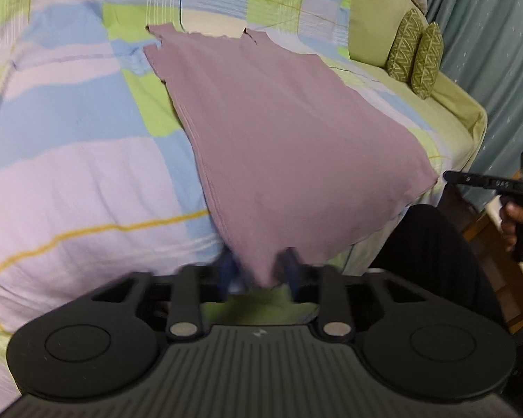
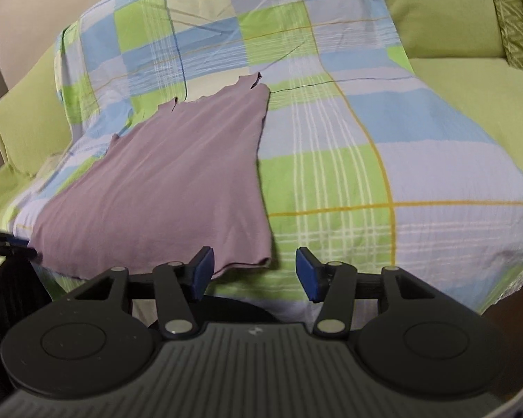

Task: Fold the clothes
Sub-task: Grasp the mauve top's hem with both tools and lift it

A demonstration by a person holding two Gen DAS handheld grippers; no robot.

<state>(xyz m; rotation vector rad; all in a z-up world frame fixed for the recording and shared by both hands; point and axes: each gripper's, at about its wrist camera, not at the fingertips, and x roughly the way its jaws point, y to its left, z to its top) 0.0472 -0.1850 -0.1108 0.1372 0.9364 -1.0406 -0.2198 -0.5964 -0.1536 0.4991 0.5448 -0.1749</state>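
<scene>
A mauve sleeveless top (image 1: 279, 132) lies spread flat on a checked sheet (image 1: 69, 122), straps at the far end. In the left wrist view my left gripper (image 1: 259, 273) is shut on the near hem corner, and cloth fills the gap between its blurred blue pads. The right wrist view shows the same top (image 2: 164, 188), with the left gripper's tip (image 2: 26, 249) at its near left corner. My right gripper (image 2: 254, 273) stands open at the near right hem corner, with the hem edge just ahead of the left pad (image 2: 202, 271). It also appears side-on as the right gripper (image 1: 448, 176) beside the hem, in a hand (image 1: 519, 223).
The sheet (image 2: 366, 122) covers a green sofa (image 2: 470, 111). Two green patterned cushions (image 1: 415, 59) lean at the sofa's far right, before a teal curtain (image 1: 488, 52). A person's dark trouser leg (image 1: 432, 244) is close below the hem.
</scene>
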